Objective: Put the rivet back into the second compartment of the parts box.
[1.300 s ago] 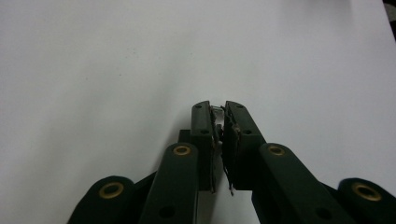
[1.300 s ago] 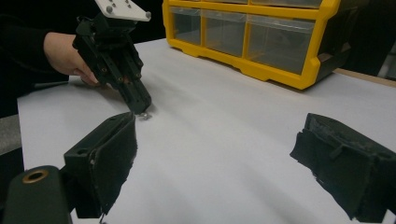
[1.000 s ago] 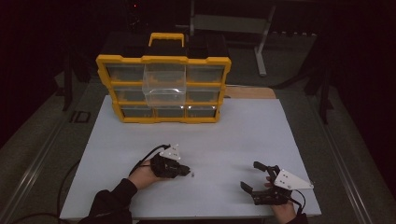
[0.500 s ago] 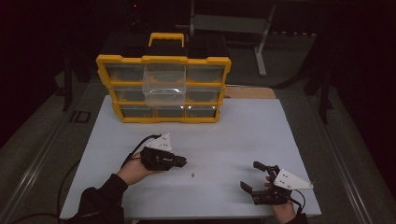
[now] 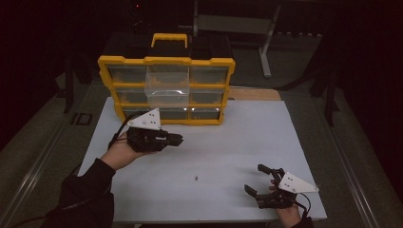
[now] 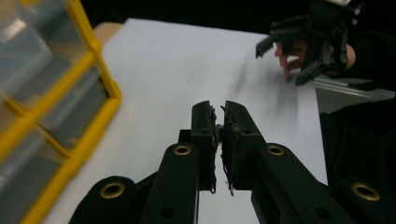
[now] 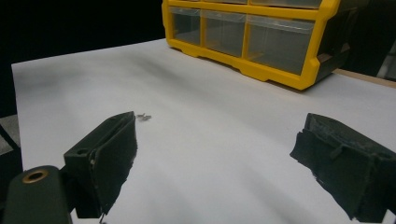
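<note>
The small screw (image 5: 196,178) lies on the counter (image 5: 237,142) between both grippers — nearer the right gripper (image 5: 264,183), jaws apart; left gripper (image 5: 178,139) is closed, empty.

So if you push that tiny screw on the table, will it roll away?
Probably a little. The screw looks tiny and light, so a nudge should send it skidding on the smooth white table. It would likely curve, not roll straight, and seems hard to pinch.

— Where am I looking from?
— My high view hangs above the near edge, facing forward and down over the white table (image 5: 228,137). Each gripper view sits low and close; both share the yellow drawer cabinet (image 5: 166,90) with it.
</note>
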Motion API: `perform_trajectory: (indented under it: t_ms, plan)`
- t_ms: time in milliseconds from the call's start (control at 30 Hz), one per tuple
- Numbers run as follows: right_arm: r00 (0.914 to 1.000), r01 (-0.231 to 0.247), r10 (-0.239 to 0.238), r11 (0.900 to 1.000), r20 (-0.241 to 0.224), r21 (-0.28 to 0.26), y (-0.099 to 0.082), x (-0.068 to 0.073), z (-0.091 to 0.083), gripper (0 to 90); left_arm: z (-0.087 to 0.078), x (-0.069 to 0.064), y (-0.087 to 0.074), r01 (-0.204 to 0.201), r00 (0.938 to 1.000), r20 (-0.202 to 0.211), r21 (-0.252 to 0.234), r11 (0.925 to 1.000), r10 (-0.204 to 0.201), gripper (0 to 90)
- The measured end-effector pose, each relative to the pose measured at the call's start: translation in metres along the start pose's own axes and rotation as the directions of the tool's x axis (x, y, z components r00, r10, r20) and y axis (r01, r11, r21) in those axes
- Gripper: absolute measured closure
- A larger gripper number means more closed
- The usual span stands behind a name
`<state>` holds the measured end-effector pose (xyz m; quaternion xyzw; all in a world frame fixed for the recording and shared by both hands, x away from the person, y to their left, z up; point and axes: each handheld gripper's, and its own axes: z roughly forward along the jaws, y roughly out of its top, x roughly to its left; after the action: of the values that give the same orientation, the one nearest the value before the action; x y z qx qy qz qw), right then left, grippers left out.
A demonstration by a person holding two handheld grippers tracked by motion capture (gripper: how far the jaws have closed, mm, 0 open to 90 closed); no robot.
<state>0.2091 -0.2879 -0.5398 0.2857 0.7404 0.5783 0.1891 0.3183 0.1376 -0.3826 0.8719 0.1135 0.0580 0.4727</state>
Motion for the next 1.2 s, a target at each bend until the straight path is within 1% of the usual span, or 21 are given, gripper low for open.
perform_trajectory:
  t_ms: [33,167,233,267,333,400,433,467,500,567,600,667,867,933,967,1000,1033,1067,1100,1200]
  plan:
    - [1.0000,0.002,-0.002,1.0000,0.001,0.000,0.000,0.000,0.000,11.3,-0.004,0.001,0.003,0.000,1.0000,-0.001,-0.008,1.0000,0.000,82.3]
    - [1.0000,0.004,-0.004,1.0000,-0.001,0.001,0.000,0.000,0.000,11.2,-0.019,0.005,0.016,-0.017,0.9995,-0.027,-0.023,0.9996,0.016,82.3]
    - [1.0000,0.003,-0.003,1.0000,-0.001,0.001,0.000,0.000,0.000,11.2,-0.026,0.006,0.023,-0.036,0.9987,-0.038,-0.026,0.9990,0.035,82.3]
    - [1.0000,0.003,-0.003,1.0000,-0.001,0.000,0.000,0.000,0.000,11.2,-0.031,0.007,0.026,-0.033,0.9987,-0.040,-0.040,0.9987,0.031,82.3]
    - [1.0000,0.002,-0.002,1.0000,-0.001,0.000,0.000,0.000,0.000,11.2,-0.041,0.010,0.033,-0.041,0.9973,-0.063,-0.053,0.9977,0.038,82.3]
    - [1.0000,0.000,0.000,1.0000,-0.002,-0.001,0.000,0.000,0.000,11.2,-0.052,0.013,0.039,-0.039,0.9966,-0.075,-0.076,0.9964,0.033,82.3]
    - [1.0000,0.000,0.000,1.0000,-0.001,0.001,0.000,0.000,0.000,11.3,-0.057,0.016,0.042,-0.042,0.9954,-0.089,-0.081,0.9959,0.035,82.3]
    - [1.0000,0.001,-0.001,1.0000,-0.001,0.001,0.000,0.000,0.001,11.2,-0.062,0.018,0.045,-0.039,0.9957,-0.088,-0.091,0.9950,0.031,82.3]
    - [1.0000,0.001,-0.001,1.0000,-0.002,0.002,0.000,0.000,0.001,11.2,-0.067,0.020,0.048,-0.043,0.9948,-0.096,-0.101,0.9940,0.034,82.3]
    - [1.0000,0.002,-0.002,1.0000,-0.003,0.002,0.000,0.000,0.001,11.3,-0.075,0.025,0.053,-0.051,0.9942,-0.099,-0.111,0.9925,0.040,82.3]
    - [1.0000,0.002,-0.002,1.0000,-0.002,0.002,0.000,0.000,0.001,11.2,-0.078,0.027,0.056,-0.054,0.9931,-0.109,-0.113,0.9921,0.042,82.3]
    - [1.0000,0.001,-0.001,1.0000,-0.002,0.002,-0.001,0.000,0.001,11.3,-0.084,0.033,0.062,-0.063,0.9924,-0.112,-0.113,0.9917,0.050,82.3]
    - [1.0000,0.000,0.000,1.0000,-0.004,0.005,-0.001,0.000,0.002,11.2,-0.094,0.050,0.080,-0.061,0.9897,-0.136,-0.129,0.9898,0.044,82.3]
    - [1.0000,-0.002,0.002,1.0000,-0.004,0.005,-0.001,0.000,0.001,11.3,-0.096,0.057,0.084,-0.055,0.9901,-0.136,-0.139,0.9888,0.036,82.3]
    - [1.0000,-0.004,0.004,1.0000,-0.004,0.006,-0.001,0.000,0.001,11.2,-0.097,0.060,0.085,-0.049,0.9890,-0.145,-0.140,0.9889,0.028,82.3]
    - [1.0000,-0.004,0.004,1.0000,-0.004,0.006,-0.001,0.000,0.001,11.2,-0.097,0.060,0.085,-0.049,0.9890,-0.145,-0.140,0.9889,0.028,82.3]
    - [1.0000,-0.003,0.003,1.0000,-0.005,0.006,-0.001,0.000,0.001,11.2,-0.096,0.065,0.087,-0.045,0.9891,-0.145,-0.144,0.9886,0.024,82.3]
    - [1.0000,-0.002,0.002,1.0000,-0.007,0.006,-0.001,0.000,0.001,11.3,-0.096,0.068,0.088,-0.037,0.9879,-0.155,-0.142,0.9892,0.014,82.3]
    - [1.0000,-0.002,0.002,1.0000,-0.007,0.006,-0.001,0.000,0.001,11.3,-0.095,0.072,0.088,-0.025,0.9879,-0.155,-0.138,0.9901,0.003,82.3]
    - [1.0000,-0.003,0.003,1.0000,-0.007,0.006,-0.001,0.000,0.001,11.3,-0.091,0.082,0.089,-0.005,0.9849,-0.172,-0.140,0.9902,-0.019,82.2]
